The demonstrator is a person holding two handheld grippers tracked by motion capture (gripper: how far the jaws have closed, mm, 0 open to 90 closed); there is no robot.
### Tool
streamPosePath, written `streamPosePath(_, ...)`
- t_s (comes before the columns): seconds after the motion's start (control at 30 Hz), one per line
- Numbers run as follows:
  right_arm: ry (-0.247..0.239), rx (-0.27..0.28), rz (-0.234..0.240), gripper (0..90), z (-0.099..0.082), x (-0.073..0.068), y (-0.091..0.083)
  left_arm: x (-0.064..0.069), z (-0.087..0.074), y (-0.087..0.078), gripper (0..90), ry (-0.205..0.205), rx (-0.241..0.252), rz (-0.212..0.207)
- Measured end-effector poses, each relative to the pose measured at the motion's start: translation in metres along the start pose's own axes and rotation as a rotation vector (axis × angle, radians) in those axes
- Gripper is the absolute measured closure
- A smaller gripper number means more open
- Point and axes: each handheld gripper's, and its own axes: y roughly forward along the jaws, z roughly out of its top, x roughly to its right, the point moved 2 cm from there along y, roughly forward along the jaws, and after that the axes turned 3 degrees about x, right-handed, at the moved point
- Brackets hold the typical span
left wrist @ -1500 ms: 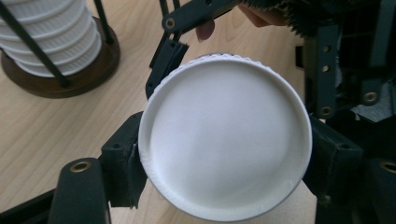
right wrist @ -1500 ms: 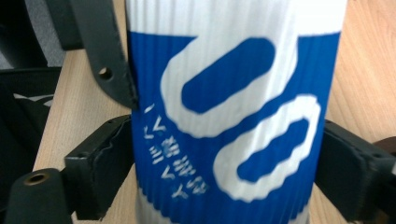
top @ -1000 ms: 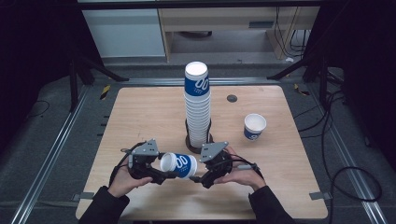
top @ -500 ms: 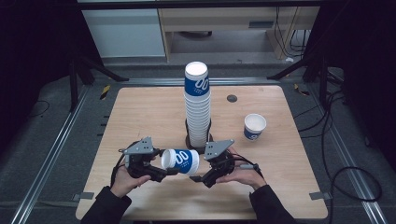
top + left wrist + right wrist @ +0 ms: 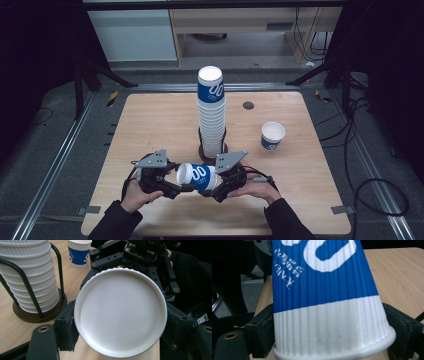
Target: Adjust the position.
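Between both grippers, above the table's near edge: holding one cup sideways, left gripper clamping the base, right gripper clamping near the rim. Risking crushed walls from squeezing, or dropping if either loosens.

The cup runs off the right gripper view's top edge, cutting its white logo short. The stack of cups is cropped at the left gripper view's top-left.
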Motion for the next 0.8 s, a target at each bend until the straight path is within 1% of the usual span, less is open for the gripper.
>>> streamPosePath(0.17, 0.001, -0.003, 0.008, 15.3, 0.000, -0.001, -0.001, -0.001, 0.000, 0.000, 26.1, -0.008, -0.004, -0.011)
streamPosePath(0.23, 0.001, -0.005, 0.008, 16.0, 0.000, -0.001, -0.001, -0.002, 0.000, 0.000, 25.9, -0.018, -0.001, -0.016)
streamPosePath(0.3, 0.002, -0.005, 0.012, 16.4, 0.000, -0.001, -0.002, -0.002, 0.000, -0.001, 24.1, -0.013, -0.008, -0.014)
streamPosePath(0.33, 0.005, -0.006, 0.013, 16.5, 0.000, -0.001, -0.003, -0.003, 0.000, -0.002, 22.8, -0.011, -0.024, -0.021)
streamPosePath(0.4, 0.005, -0.018, 0.013, 16.5, 0.000, 0.000, -0.005, -0.003, 0.000, -0.004, 19.3, 0.005, -0.050, -0.005)
streamPosePath(0.43, -0.001, -0.027, 0.008, 16.5, 0.000, 0.000, -0.006, -0.003, 0.000, -0.005, 18.8, 0.009, -0.069, -0.008)
streamPosePath(0.5, -0.012, -0.043, 0.000, 16.4, 0.000, 0.000, -0.007, -0.005, -0.001, -0.007, 17.3, 0.025, -0.096, 0.014)
streamPosePath(0.53, -0.015, -0.053, -0.002, 16.3, -0.001, 0.000, -0.007, -0.005, -0.001, -0.007, 16.7, 0.021, -0.122, 0.002)
streamPosePath(0.57, -0.021, -0.065, -0.005, 16.2, -0.001, 0.000, -0.007, -0.005, -0.003, -0.007, 14.8, 0.031, -0.149, 0.002)
streamPosePath(0.67, -0.031, -0.102, -0.008, 16.1, -0.004, -0.001, -0.003, -0.005, -0.007, -0.001, 14.4, 0.056, -0.230, 0.014)
streamPosePath(0.7, -0.038, -0.118, -0.009, 16.0, -0.005, -0.002, -0.001, -0.004, -0.008, 0.002, 14.4, 0.062, -0.246, 0.021)
streamPosePath(0.73, -0.042, -0.136, -0.004, 16.0, -0.006, -0.002, 0.002, -0.004, -0.010, 0.004, 14.5, 0.067, -0.267, 0.018)
streamPosePath(0.8, -0.054, -0.168, 0.002, 15.9, -0.009, -0.005, 0.007, -0.002, -0.012, 0.009, 14.5, 0.086, -0.301, 0.028)
